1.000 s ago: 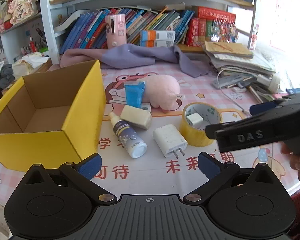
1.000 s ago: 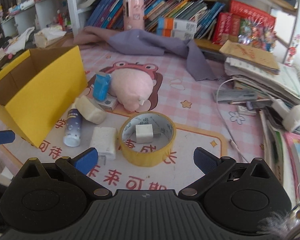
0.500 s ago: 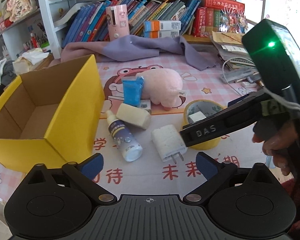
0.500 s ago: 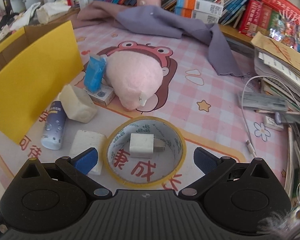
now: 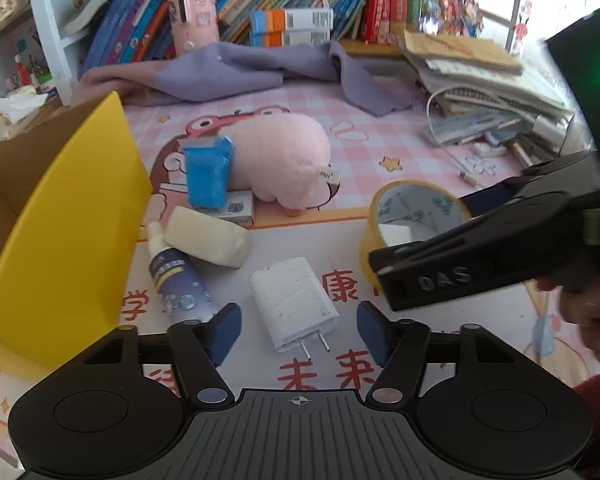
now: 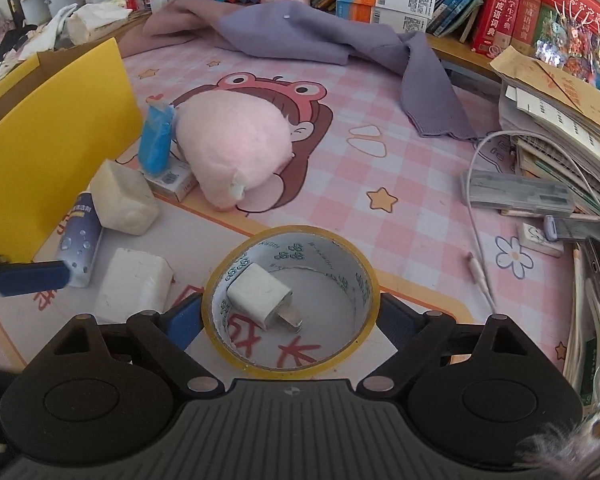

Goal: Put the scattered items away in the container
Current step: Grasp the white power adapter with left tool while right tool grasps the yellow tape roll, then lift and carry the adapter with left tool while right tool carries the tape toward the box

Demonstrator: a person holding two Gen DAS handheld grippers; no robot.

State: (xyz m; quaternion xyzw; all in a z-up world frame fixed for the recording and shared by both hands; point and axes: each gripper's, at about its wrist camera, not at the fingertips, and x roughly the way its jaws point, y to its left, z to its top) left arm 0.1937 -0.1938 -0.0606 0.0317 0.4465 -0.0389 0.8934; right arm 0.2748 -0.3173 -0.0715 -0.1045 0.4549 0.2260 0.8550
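Note:
A yellow cardboard box stands open at the left. My left gripper is open, its blue pads either side of a white charger with prongs. My right gripper is open, its fingers straddling a yellow tape roll that rings a small white plug cube. The roll shows in the left wrist view too, partly behind the right gripper's body. Nearby lie a spray bottle, a cream sponge block, a blue packet and a pink plush.
A purple cloth lies at the back below shelves of books. Stacked papers, a white cable and a pencil case crowd the right side. A small white box sits under the blue packet.
Both grippers have moved forward and down. The left now brackets the white charger; the right now straddles the tape roll. The left jaws look narrower than before.

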